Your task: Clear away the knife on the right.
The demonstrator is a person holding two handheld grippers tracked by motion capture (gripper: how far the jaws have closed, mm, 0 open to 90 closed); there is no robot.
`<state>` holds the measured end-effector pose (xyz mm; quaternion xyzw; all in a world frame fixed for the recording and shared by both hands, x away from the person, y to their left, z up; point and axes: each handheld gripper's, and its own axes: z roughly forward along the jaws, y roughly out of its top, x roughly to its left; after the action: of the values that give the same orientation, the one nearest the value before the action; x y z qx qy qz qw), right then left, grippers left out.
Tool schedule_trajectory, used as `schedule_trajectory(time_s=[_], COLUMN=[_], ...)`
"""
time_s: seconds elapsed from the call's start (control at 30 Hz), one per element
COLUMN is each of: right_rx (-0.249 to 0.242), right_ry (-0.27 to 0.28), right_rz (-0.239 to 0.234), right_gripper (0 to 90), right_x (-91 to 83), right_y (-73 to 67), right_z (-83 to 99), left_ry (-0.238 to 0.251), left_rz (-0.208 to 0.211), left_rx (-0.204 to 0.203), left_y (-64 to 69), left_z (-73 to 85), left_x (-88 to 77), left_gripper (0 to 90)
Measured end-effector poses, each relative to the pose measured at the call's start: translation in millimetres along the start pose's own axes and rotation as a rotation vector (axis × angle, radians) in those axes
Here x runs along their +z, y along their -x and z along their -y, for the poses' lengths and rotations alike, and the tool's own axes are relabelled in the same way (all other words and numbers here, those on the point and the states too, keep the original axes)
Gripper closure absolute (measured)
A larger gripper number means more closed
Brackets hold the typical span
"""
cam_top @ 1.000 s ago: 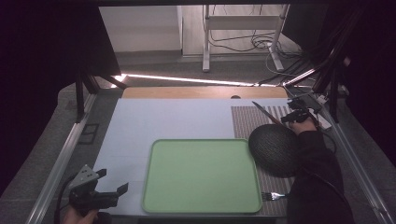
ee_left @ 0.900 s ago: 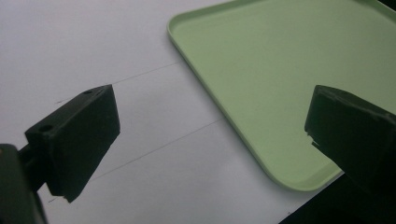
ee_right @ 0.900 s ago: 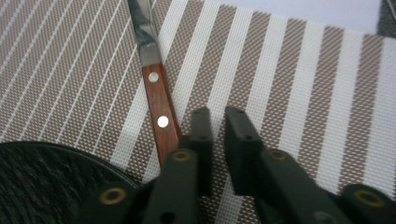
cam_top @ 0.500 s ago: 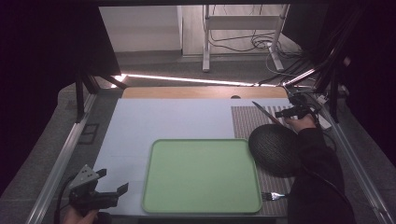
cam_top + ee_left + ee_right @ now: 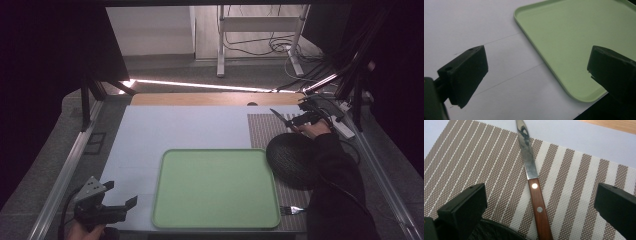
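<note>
Table setting appears to be under way, and the knife is looking like the piece just dealt with. It is lying flat on the striped mat, blade pointing toward 11 o'clock in the right gripper view, wooden handle running down toward 6 o'clock between the jaws but touching neither. The right gripper has just been opening; its jaws are now standing wide, holding nothing, with the knife free on the mat beneath. In the high view the right gripper is sitting at about 2 o'clock from the green tray, the knife just beside it near the mat's far edge. A dark round bowl is resting on the mat touching the tray's right rim, and a fork is lying at the mat's near edge, around 4 o'clock from the tray's centre. The left gripper is hovering at 8 o'clock off the tray, jaws wide apart and empty, over the pale table cover beside the tray's corner. Judging by the layout: knife, bowl and fork are seeming placed on the mat; the tray is sitting bare, so whatever is left probably concerns it or tidying the cutlery positions.
</note>
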<state>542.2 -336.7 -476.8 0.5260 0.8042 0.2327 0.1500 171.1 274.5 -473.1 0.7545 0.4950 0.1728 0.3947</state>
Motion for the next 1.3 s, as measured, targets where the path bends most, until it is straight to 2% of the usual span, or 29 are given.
schedule_trajectory(time_s=[0.3, 0.63, 0.7, 0.8, 0.9, 1.07, 1.23, 1.3], right_rx=[-0.006, -0.010, -0.007, -0.028, -0.056, -0.099, -0.131, -0.140], right_ry=[-0.045, -0.074, -0.084, -0.080, -0.074, -0.069, -0.062, -0.059], right_rz=[0.036, 0.030, 0.041, 0.045, 0.027, 0.000, -0.020, -0.037], right_gripper=[0.0, 0.0, 0.0, 0.1, 8.8, 33.0, 68.7, 76.5], right_x=[16.6, 30.2, 32.8, 33.8, 31.5, 26.3, 22.5, 21.5], right_y=[-1.3, 4.4, 6.3, 7.1, 6.0, 1.0, 1.1, 3.6], right_z=[-1.3, 3.8, 5.5, 6.3, 5.6, 1.6, 0.2, 1.5], left_ry=[0.000, 0.000, -0.001, -0.002, -0.003, -0.006, -0.009, -0.006], left_rz=[0.002, 0.004, 0.004, 0.004, 0.003, -0.002, -0.004, -0.001], left_rx=[-0.003, -0.005, -0.007, -0.007, -0.007, -0.005, -0.007, -0.009], left_y=[-0.3, -0.7, -0.7, -0.8, -0.7, -0.4, -0.4, -0.7], left_z=[0.0, 0.1, 0.0, -0.1, -0.2, -0.2, -0.4, -0.2], left_x=[0.2, 0.1, 0.2, 0.4, 0.5, 0.6, 0.8, 0.6], left_gripper=[3.3, 3.3, 3.3, 3.2, 3.2, 3.4, 3.7, 3.7])
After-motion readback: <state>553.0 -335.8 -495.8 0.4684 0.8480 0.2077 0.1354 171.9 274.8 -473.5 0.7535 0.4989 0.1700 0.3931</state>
